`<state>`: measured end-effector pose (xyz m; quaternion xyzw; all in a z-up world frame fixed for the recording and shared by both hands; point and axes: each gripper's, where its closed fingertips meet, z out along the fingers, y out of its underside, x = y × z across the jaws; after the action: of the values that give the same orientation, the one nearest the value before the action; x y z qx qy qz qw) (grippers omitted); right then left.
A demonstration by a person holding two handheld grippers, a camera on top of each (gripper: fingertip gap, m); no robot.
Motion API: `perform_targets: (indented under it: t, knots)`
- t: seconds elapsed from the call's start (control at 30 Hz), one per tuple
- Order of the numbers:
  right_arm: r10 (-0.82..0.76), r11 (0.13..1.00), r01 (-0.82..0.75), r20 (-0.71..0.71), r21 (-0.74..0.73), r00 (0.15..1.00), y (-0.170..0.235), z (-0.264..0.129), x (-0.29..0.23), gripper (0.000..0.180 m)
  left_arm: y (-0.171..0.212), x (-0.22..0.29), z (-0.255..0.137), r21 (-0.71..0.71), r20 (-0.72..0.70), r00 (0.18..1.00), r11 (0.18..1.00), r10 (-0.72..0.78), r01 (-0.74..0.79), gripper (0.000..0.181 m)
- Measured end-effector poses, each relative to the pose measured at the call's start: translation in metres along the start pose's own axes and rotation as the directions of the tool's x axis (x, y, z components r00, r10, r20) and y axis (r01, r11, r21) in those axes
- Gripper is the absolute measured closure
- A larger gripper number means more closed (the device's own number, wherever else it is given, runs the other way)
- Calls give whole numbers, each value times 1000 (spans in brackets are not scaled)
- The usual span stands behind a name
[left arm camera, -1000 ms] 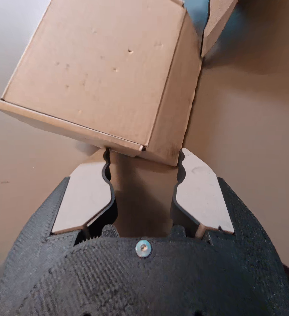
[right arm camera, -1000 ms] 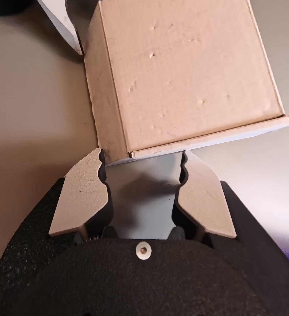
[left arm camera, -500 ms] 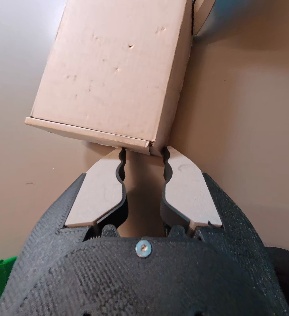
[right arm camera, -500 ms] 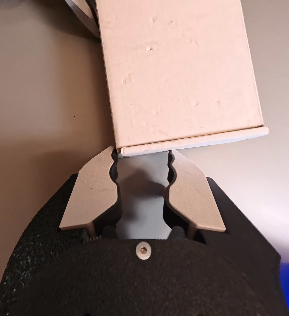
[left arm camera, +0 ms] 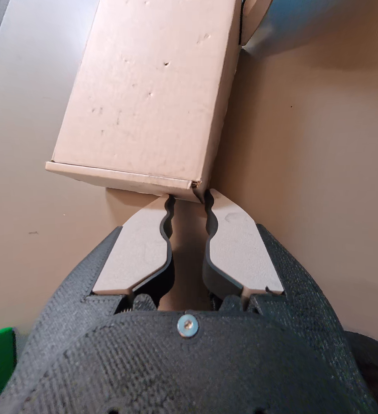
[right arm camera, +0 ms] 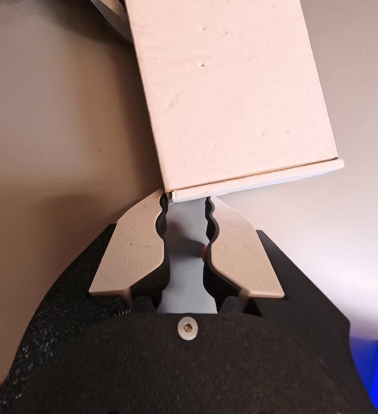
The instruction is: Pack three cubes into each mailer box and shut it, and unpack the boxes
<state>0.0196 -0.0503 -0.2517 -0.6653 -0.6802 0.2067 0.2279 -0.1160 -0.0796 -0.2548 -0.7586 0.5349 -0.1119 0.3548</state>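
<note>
Mailer box [left arm camera: 147, 94] lies shut on the worktop [left arm camera: 306, 156]; left claw [left arm camera: 188, 198] and right claw [right arm camera: 186, 198] both part-open, nosing its corners. Unpacking looks untouched.

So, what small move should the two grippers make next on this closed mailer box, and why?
Probably pinch: the left gripper and right gripper each straddle a front corner of the shut mailer box, jaws apart, not clearly gripping.
</note>
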Motion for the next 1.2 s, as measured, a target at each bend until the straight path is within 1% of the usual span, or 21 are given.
perform_targets:
  t: [0.1,0.17,0.23,0.27,0.3,0.37,0.43,0.47,0.5,0.6,0.67,0.83,0.97,1.07,1.17,1.2]
  knots:
    - [23,1000,-23,-8,-7,1000,0,0,0,146,1,0,-1,-11,-6,998,998,-60,60,153]
    - [15,1000,-14,-43,7,999,0,1,3,145,1,-5,-2,-2,16,997,997,-71,71,153]
    - [-3,1000,4,-63,16,998,0,0,3,140,0,-1,-5,19,-1,997,997,-74,74,134]
    - [3,1000,-2,-74,21,997,0,-2,3,138,1,0,-6,24,-4,997,996,-82,82,128]
    - [14,999,-11,-82,38,996,-1,-4,4,137,1,0,-6,31,-3,996,995,-91,91,123]
    - [39,997,-31,-103,72,994,-3,-7,7,133,-1,-4,-7,67,3,992,990,-125,125,120]
    - [68,994,-58,-106,97,992,-6,-6,10,130,-6,-7,-6,104,-7,987,981,-163,163,124]
    - [72,992,-60,-105,110,992,-8,-5,11,128,-9,-9,-6,117,-7,984,977,-177,176,134]
    - [70,991,-55,-118,121,991,-10,-3,12,133,-9,-13,-5,112,15,983,977,-185,182,134]
    - [26,993,-4,-181,117,983,-13,-2,17,136,-8,-19,-4,84,83,987,987,-141,134,138]
    - [1,993,24,-209,113,978,-14,-2,19,138,-8,-19,-4,84,104,986,989,-130,121,138]
    - [-12,988,45,-217,148,976,-14,-2,19,139,-8,-20,-4,82,86,988,989,-128,121,139]
    - [5,990,21,-178,143,984,-11,-3,14,137,-7,-21,-3,92,49,984,982,-173,168,139]
    - [-74,986,100,-189,130,979,-9,-3,8,136,-4,-25,-2,106,55,981,978,-187,181,146]
    - [-99,983,127,-204,130,974,-11,-1,6,142,0,-26,-1,97,80,982,982,-172,164,147]
    - [-103,984,131,-215,122,971,-11,-1,7,155,0,-27,-1,88,98,982,984,-164,156,147]
